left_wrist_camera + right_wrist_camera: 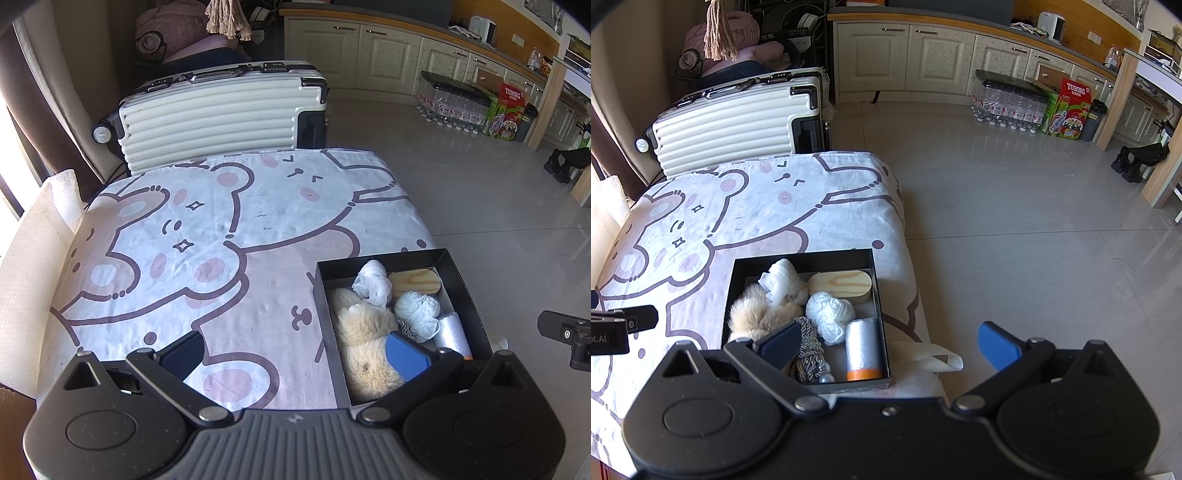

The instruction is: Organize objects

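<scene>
A black open box [803,260] [384,257] sits on the bear-print cloth near the table's right front corner. Inside lie a cream fur piece [753,317] [364,332], a white cloth bundle [783,278] [371,282], a white yarn ball [829,314] [417,310], an oval wooden block [842,286] [415,282], a silver roll with an orange end [862,349], and a grey cord with pearls [809,354]. My left gripper [295,354] is open above the table and box's near edge. My right gripper [886,347] is open, over the box's right side.
A ribbed white suitcase [218,114] [735,122] stands behind the table. A white bag strap [934,360] hangs at the table's right edge. Water bottles [1008,99] and a red carton [1071,107] stand by the cabinets. Grey tiled floor [1015,240] spreads to the right.
</scene>
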Demonstrator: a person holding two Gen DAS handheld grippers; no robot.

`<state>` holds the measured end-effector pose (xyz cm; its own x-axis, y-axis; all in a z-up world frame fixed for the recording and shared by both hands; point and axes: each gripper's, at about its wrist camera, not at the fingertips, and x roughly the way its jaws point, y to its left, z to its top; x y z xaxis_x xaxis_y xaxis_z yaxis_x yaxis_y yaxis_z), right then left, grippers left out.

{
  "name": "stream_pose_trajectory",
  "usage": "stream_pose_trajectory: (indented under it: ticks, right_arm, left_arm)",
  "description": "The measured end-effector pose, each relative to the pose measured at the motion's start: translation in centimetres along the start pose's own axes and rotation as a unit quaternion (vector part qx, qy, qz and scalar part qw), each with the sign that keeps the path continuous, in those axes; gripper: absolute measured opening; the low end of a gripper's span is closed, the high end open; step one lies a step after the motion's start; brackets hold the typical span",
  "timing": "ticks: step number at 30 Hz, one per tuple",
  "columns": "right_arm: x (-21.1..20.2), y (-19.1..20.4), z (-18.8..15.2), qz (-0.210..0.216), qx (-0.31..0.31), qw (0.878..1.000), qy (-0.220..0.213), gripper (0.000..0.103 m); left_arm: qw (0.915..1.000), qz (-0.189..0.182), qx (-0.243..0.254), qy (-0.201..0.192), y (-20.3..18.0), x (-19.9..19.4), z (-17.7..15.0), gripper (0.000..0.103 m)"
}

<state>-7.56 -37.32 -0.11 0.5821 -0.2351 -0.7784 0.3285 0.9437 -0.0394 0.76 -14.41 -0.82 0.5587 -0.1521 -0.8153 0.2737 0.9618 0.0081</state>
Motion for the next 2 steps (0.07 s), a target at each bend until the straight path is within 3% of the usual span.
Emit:
stream_pose_trajectory:
  ticks: [2]
  right_arm:
    - [0.00, 0.00, 0.00, 0.000, 0.000, 1.000, 0.000, 0.103]
  left_arm:
    - [1.0000, 0.000, 0.000, 0.000, -0.03, -0.02, 0.00, 0.103]
